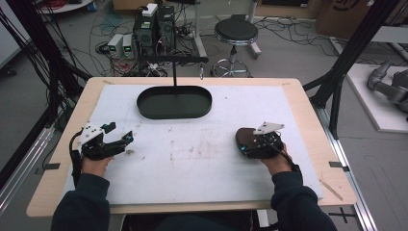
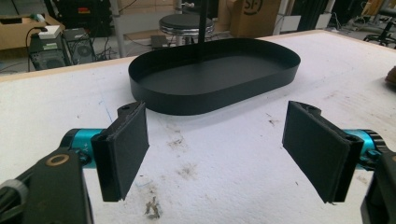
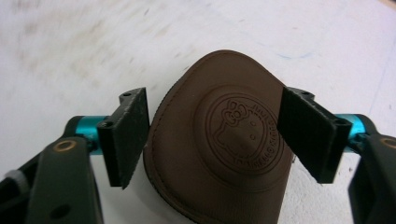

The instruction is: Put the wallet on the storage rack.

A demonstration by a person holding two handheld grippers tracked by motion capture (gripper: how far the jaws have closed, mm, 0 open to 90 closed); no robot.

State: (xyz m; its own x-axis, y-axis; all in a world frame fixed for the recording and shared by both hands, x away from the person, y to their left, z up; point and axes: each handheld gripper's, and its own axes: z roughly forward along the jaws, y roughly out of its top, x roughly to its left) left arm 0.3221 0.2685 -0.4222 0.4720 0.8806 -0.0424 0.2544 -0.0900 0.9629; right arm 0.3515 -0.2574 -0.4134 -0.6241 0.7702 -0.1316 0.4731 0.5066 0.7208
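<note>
A brown leather pouch (image 3: 224, 140) with a round embossed emblem lies flat on the white mat. In the high view the pouch (image 1: 242, 135) is at the right of the mat. My right gripper (image 3: 215, 100) hovers over it with its jaws wide on either side; the pads do not press on it. That right gripper (image 1: 246, 145) is held by a hand coming from the bottom right. My left gripper (image 1: 120, 133) rests at the mat's left side, open and with nothing in it. In its own view the left gripper (image 2: 217, 114) faces a black oval tray (image 2: 210, 100).
The black oval tray (image 1: 144, 103) sits at the back middle of the white mat (image 1: 192, 159), and a thin black pole (image 1: 174, 72) with a crossbar rises from it. Beyond the table stand a round stool (image 1: 235, 31) and computer boxes (image 1: 154, 29) among cables.
</note>
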